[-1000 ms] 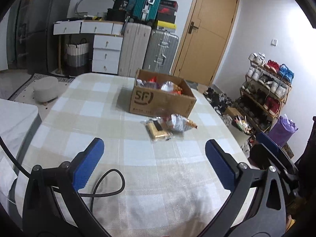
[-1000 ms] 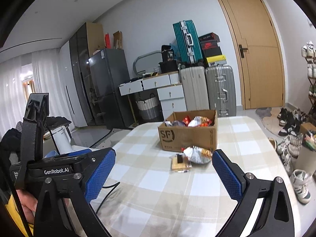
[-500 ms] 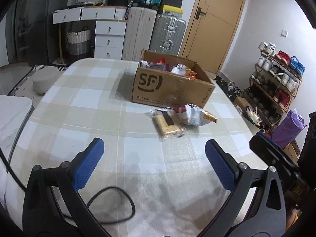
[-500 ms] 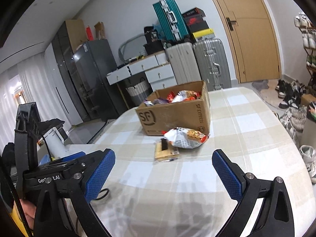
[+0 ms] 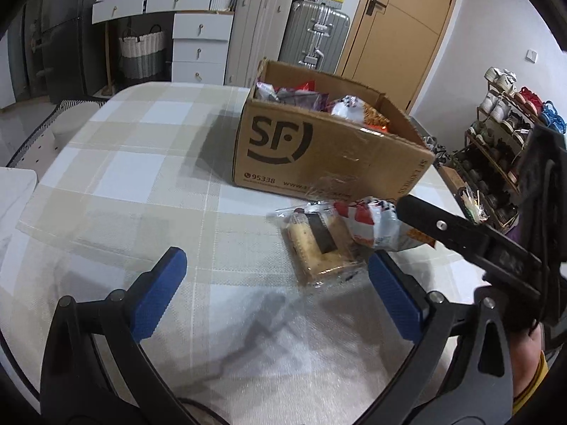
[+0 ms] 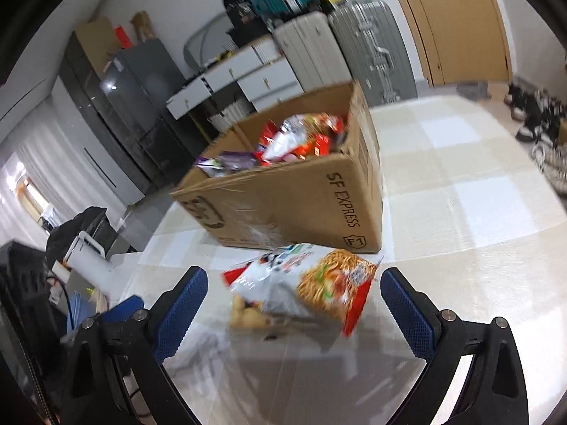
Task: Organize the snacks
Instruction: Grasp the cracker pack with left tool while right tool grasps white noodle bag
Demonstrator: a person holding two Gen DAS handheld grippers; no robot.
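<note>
The SF cardboard box (image 5: 329, 152), upper centre, is already holding several snacks. Two are still lying on the counter (image 5: 141, 184) just in front: a noodle bag (image 6: 312, 287) and a clear cake pack (image 5: 319, 244). The right gripper (image 6: 294, 304) is framing the bag, spread; the left gripper (image 5: 276, 294) is hovering, spread too.

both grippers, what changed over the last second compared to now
Both have closed in on the two loose snacks in front of the cardboard box. The right gripper now frames the noodle snack bag, and its arm shows in the left wrist view. The left gripper is near the clear-wrapped pastry. Jaws remain wide open, nothing grasped. Box and snacks lie where they were.
</note>
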